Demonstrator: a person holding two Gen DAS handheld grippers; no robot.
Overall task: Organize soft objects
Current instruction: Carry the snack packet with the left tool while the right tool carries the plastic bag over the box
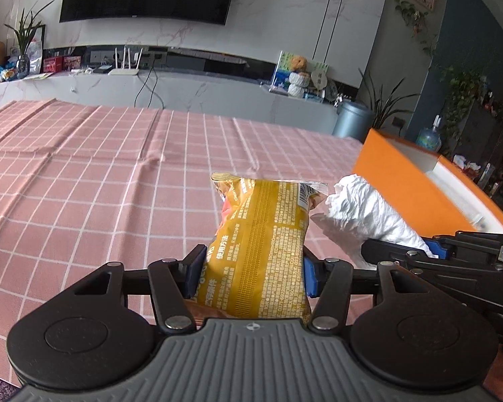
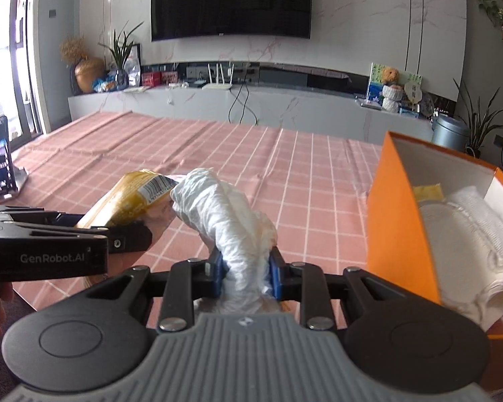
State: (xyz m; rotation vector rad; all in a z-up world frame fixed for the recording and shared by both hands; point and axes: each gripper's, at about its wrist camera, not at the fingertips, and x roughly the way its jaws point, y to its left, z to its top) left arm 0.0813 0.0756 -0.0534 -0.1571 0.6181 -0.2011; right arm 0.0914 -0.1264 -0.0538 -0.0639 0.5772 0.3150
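Now left gripper (image 1: 251, 269) clamped on yellow snack packet (image 1: 261, 234), right gripper (image 2: 246, 273) clamped on crumpled white plastic bag (image 2: 228, 214), both lifted above pink checked desk (image 1: 100, 184), beside open orange box (image 2: 399, 221) holding white cloth (image 2: 469, 234)

A yellow snack packet (image 1: 261, 251), white crumpled bag (image 2: 231, 214), orange box (image 2: 399, 221), pink white-checked tablecloth (image 1: 100, 184).
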